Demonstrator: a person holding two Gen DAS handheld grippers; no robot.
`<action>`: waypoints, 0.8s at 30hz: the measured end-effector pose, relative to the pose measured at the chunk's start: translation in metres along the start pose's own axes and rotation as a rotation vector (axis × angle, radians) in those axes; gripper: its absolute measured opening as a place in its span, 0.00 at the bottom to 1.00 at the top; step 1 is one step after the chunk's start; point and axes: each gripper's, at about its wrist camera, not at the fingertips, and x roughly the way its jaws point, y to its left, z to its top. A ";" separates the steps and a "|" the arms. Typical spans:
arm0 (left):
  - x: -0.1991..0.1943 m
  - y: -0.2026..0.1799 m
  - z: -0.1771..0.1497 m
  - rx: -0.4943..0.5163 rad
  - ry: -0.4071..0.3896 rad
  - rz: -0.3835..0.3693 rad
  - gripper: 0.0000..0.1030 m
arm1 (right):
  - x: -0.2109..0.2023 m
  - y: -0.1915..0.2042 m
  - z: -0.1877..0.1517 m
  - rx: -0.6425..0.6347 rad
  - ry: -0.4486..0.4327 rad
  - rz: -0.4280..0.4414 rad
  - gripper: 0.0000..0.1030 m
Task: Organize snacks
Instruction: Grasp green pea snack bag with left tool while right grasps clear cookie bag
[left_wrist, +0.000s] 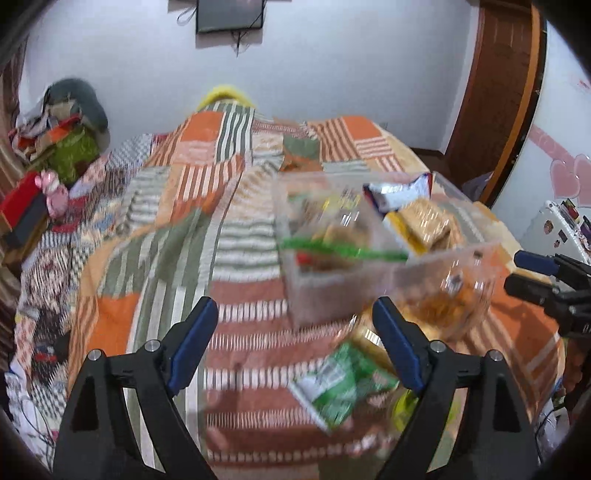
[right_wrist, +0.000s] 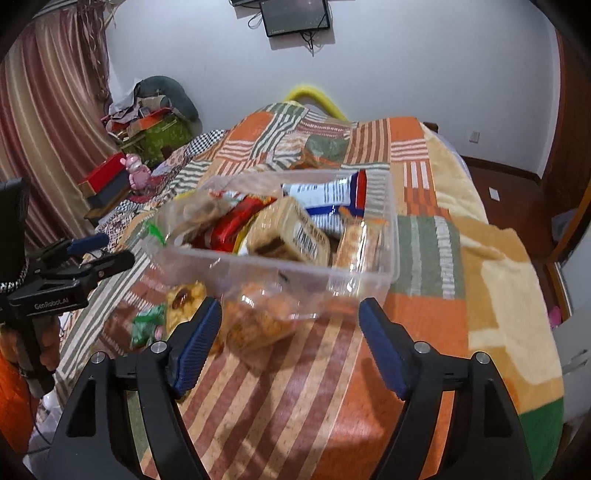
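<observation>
A clear plastic bin (right_wrist: 369, 275) sits on the patchwork bedspread (right_wrist: 424, 332), filled with snack packs: a red pack (right_wrist: 236, 225), a tan biscuit pack (right_wrist: 291, 232), a blue and white pack (right_wrist: 325, 192). The bin also shows, blurred, in the left wrist view (left_wrist: 325, 295). A clear pack of orange snacks (right_wrist: 258, 321) lies in front of the bin, with a green packet (right_wrist: 147, 325) and a yellow packet (right_wrist: 184, 299) to its left. My right gripper (right_wrist: 290, 343) is open and empty just short of the orange pack. My left gripper (left_wrist: 295, 343) is open and empty beside the green packet (left_wrist: 340, 387).
A red box (right_wrist: 107, 173) and a pink toy (right_wrist: 136, 171) lie at the bed's far left by a pile of clothes (right_wrist: 159, 110). A curtain (right_wrist: 44, 129) hangs on the left. A screen (right_wrist: 295, 16) hangs on the far wall. The bed edge drops off on the right.
</observation>
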 end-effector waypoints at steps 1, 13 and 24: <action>0.001 0.003 -0.004 -0.008 0.013 -0.005 0.84 | 0.002 0.001 -0.002 -0.001 0.007 0.002 0.72; 0.022 0.006 -0.044 0.005 0.127 -0.069 0.84 | 0.028 0.009 -0.011 -0.013 0.082 0.012 0.72; 0.045 -0.015 -0.044 0.038 0.145 -0.132 0.84 | 0.047 0.023 -0.008 -0.041 0.106 0.026 0.71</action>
